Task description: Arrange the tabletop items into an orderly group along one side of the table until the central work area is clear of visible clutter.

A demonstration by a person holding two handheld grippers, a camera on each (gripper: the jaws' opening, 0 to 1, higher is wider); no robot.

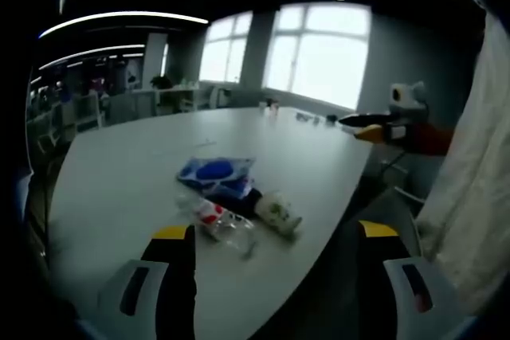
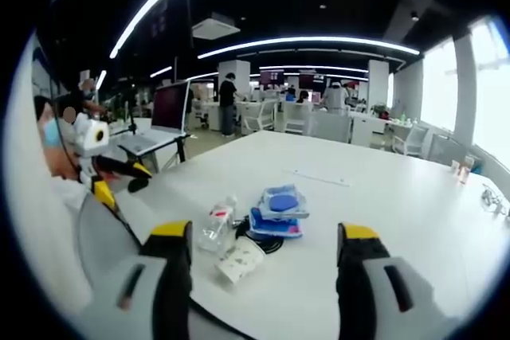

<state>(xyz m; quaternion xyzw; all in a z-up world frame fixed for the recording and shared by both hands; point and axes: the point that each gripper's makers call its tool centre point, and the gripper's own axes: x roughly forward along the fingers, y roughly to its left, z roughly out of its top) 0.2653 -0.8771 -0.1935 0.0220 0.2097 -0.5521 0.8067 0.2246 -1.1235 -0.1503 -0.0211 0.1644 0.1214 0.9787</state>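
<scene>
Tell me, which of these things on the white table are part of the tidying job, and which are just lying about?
Part of the job:
- clear plastic bottle with red label
- white paper cup lying on its side
- blue and white packets, stacked
- left claw and right claw, both open

Just lying about:
- open laptop on a stand
- small items at the table's far edge, too small to identify

Both views face the table's (image 1: 119, 165) clutter from opposite sides.
</scene>
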